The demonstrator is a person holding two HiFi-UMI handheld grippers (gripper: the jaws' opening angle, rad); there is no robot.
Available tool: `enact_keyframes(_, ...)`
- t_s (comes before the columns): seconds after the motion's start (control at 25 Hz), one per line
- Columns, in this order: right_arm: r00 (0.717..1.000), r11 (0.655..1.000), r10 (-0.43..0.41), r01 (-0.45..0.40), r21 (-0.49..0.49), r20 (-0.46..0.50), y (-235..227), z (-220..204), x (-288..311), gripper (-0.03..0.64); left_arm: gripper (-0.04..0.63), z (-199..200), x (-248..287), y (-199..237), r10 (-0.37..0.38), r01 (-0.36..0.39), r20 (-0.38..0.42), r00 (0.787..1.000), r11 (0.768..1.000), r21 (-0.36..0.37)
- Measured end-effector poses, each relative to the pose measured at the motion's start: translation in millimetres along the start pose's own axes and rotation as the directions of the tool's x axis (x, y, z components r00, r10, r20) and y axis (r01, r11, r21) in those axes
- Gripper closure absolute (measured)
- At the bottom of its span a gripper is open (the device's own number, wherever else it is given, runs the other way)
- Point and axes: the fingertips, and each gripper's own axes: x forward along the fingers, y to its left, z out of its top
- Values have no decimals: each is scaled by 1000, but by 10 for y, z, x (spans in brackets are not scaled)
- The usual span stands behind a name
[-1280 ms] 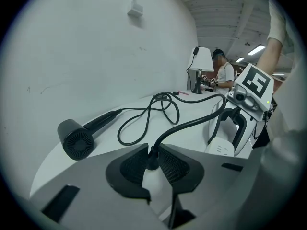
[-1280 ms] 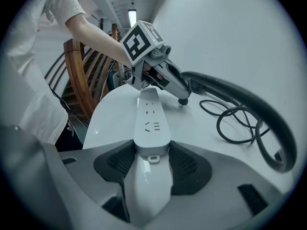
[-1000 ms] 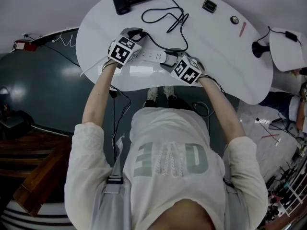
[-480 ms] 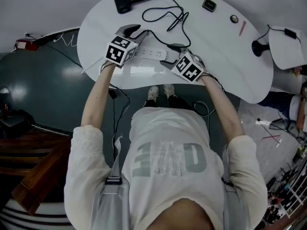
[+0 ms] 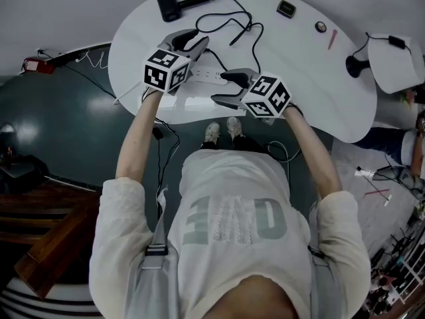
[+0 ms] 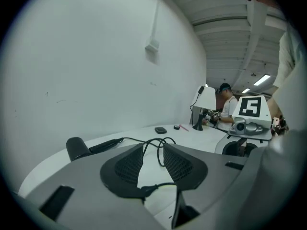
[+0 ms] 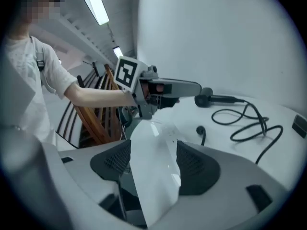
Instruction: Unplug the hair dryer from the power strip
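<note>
The black hair dryer [image 5: 167,4] lies at the far left of the white round table [image 5: 312,92], and its black cord [image 5: 229,25] loops across the top. The white power strip [image 5: 207,76] lies between my two grippers. My left gripper [image 5: 194,40] hangs above the strip's left end, open and empty; its own view shows the hair dryer [image 6: 76,147] and cord [image 6: 158,143] beyond the left gripper [image 6: 152,152]. My right gripper [image 5: 218,88] points left over the strip, wide open and empty. A black plug [image 7: 200,130] shows beyond the right gripper [image 7: 153,152]; I cannot tell whether it sits in the strip.
A small black device [image 5: 289,8], a round knob [image 5: 321,26] and a pink pen [image 5: 331,38] lie at the table's far right. A black-footed lamp [image 5: 358,65] stands at the right edge. A wooden chair [image 5: 53,244] stands on the floor to the left.
Both grippers have lifted off the power strip. The right gripper has rolled and its jaws have spread wider. The left gripper has tilted up a little.
</note>
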Motion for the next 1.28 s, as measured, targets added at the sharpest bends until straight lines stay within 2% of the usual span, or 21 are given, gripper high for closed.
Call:
enact_keyframes(0.12, 989, 999, -24, 30, -43, 145, 93, 486, -201, 328, 466, 240, -58, -48, 11, -10, 69, 998, 1000, -12)
enact_keyframes(0.24, 955, 985, -105, 139, -105, 276, 49, 1011, -459, 328, 466, 555, -156, -75, 38, -40, 143, 989, 999, 7)
enact_keyframes(0.32, 930, 966, -156, 215, -145, 334, 22, 1301, -628, 328, 466, 819, -253, -110, 53, -59, 201, 978, 998, 25)
enact_keyframes(0.44, 885, 936, -198, 298, -186, 421, 66, 1665, -891, 328, 471, 1251, -461, -199, 80, -110, 304, 949, 990, 84)
enact_keyframes(0.52, 838, 918, -228, 355, -179, 495, 117, 1887, -1091, 330, 488, 1516, -630, -273, 101, -151, 366, 925, 982, 110)
enact_keyframes(0.6, 776, 895, -272, 422, -147, 569, 163, 2080, -1297, 348, 510, 1756, -810, -353, 120, -182, 428, 896, 978, 105)
enact_keyframes(0.72, 688, 842, -329, 524, -129, 647, 231, 2266, -1526, 479, 528, 2029, -1072, -453, 180, -253, 496, 849, 964, 84)
enact_keyframes(0.88, 587, 769, -405, 634, -86, 701, 299, 2343, -1741, 532, 574, 2193, -1377, -539, 317, -381, 527, 789, 924, 15)
enact_keyframes(1.0, 493, 720, -471, 694, -4, 732, 325, 2335, -1907, 564, 581, 2235, -1605, -625, 364, -439, 586, 724, 898, -15)
enact_keyframes(1.08, 446, 681, -504, 732, 23, 739, 365, 2307, -1987, 578, 583, 2276, -1754, -695, 381, -483, 640, 667, 875, -18)
enact_keyframes(1.12, 427, 658, -519, 753, 27, 741, 392, 2285, -2021, 581, 583, 2253, -1806, -717, 402, -505, 645, 650, 863, -29)
enact_keyframes(1.2, 389, 611, -545, 791, 34, 743, 452, 2224, -2086, 584, 583, 2150, -1871, -757, 445, -540, 631, 636, 840, -50)
enact_keyframes(1.28, 353, 579, -563, 814, 52, 747, 505, 2154, -2152, 586, 583, 2042, -1885, -825, 457, -552, 621, 637, 833, -47)
